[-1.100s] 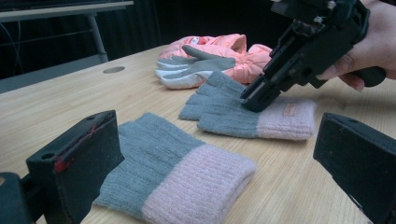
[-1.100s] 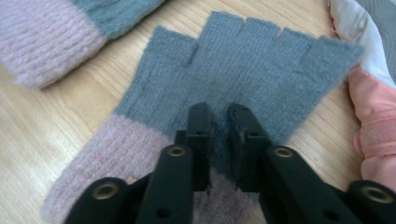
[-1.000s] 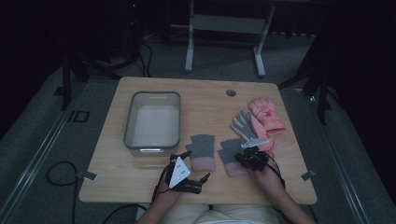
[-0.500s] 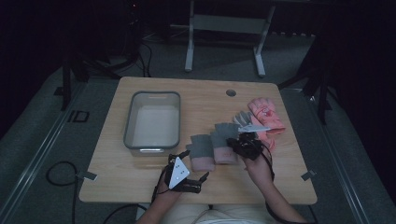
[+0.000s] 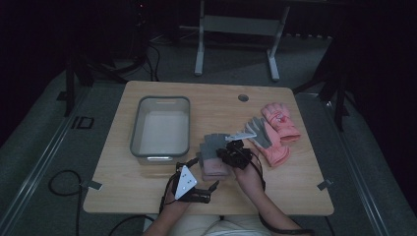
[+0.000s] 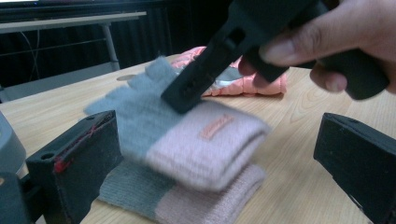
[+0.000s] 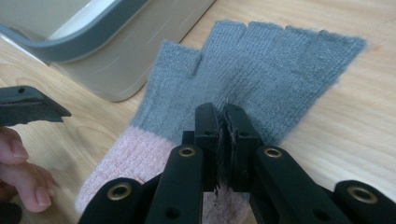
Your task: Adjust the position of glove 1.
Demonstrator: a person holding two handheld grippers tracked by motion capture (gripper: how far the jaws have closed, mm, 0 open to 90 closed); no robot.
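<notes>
My right gripper [image 5: 227,154] [image 7: 223,114] is shut on a fingerless glove [image 5: 214,143] [image 6: 187,135] with grey fingers and a pink cuff. It holds that glove just above a matching glove [image 5: 216,170] [image 6: 196,205] that lies flat on the table beside the tub. My left gripper [image 5: 204,174] [image 6: 219,130] rests near the table's front edge, pointing at the two gloves. Its jaws stand wide apart with nothing gripped between them.
A grey plastic tub [image 5: 160,147] [image 7: 84,42] stands left of the gloves. A pair of pink winter gloves [image 5: 281,129] [image 6: 243,86] lies at the right with another grey glove [image 5: 258,133] across them. A round hole [image 5: 243,97] is near the table's far edge.
My right gripper has lifted the glove and carried it left, from beside the pink pair to above the matching glove. The left gripper has stayed where it was.
</notes>
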